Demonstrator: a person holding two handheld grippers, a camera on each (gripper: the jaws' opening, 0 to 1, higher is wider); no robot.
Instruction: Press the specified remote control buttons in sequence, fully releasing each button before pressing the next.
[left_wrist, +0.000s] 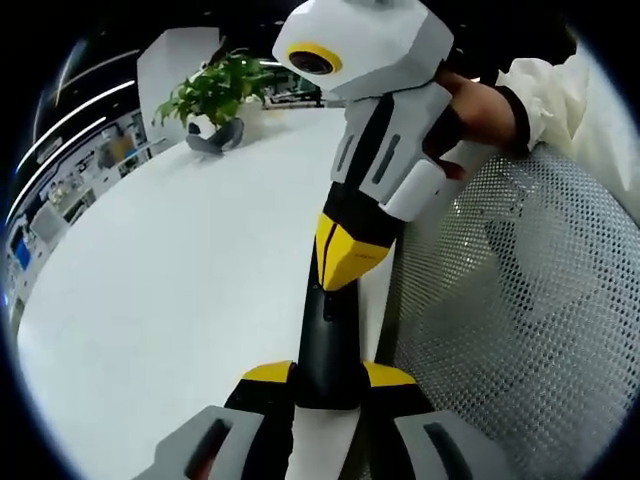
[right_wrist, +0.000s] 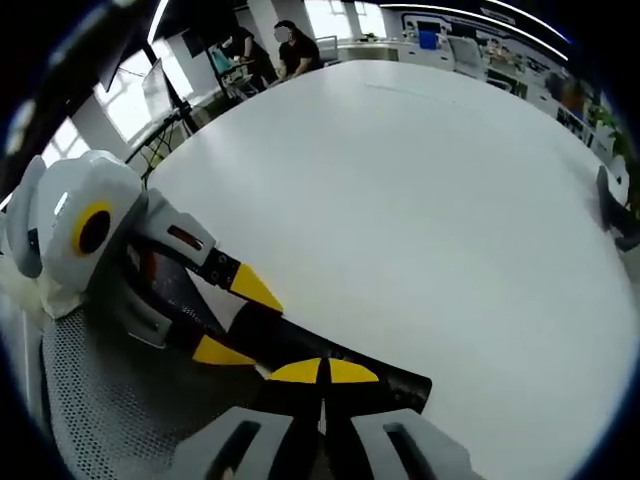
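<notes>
The left hand-held gripper clamps the remote; the right hand-held gripper, tips together, presses at twelve o'clock and may slip sideways.

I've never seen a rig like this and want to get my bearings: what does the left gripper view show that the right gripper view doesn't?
Particular to the left gripper view: a person's hand in a white sleeve, grasping the right gripper.

Particular to the right gripper view: people sitting beyond the table's far end.

Both share the white table, the mesh chair, and the black remote, clamped by the left gripper with the right gripper's shut tips on it.
</notes>
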